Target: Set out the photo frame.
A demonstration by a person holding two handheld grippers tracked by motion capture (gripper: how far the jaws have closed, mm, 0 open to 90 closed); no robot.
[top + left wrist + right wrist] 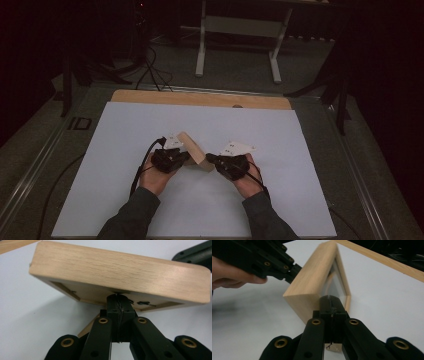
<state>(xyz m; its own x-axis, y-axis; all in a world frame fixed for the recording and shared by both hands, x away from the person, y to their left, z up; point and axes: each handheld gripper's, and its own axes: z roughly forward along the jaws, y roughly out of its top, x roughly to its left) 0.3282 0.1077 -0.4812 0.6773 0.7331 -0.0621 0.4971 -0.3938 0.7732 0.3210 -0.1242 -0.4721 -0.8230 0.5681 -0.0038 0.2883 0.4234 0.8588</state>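
I hold a light wooden frame (194,150) between my two grippers, lifted and tilted above the white sheet (125,145) near the middle of the table; my left gripper (183,159) comes at it from the left, its jaws closed tight together, tips against the frame's underside; in the left gripper view the frame's (120,272) broad wooden edge fills the top; my right gripper (212,159) meets the frame's right corner, jaws likewise pressed together at the frame's (312,282) rim; whether either pair pinches a thin lip I cannot tell.
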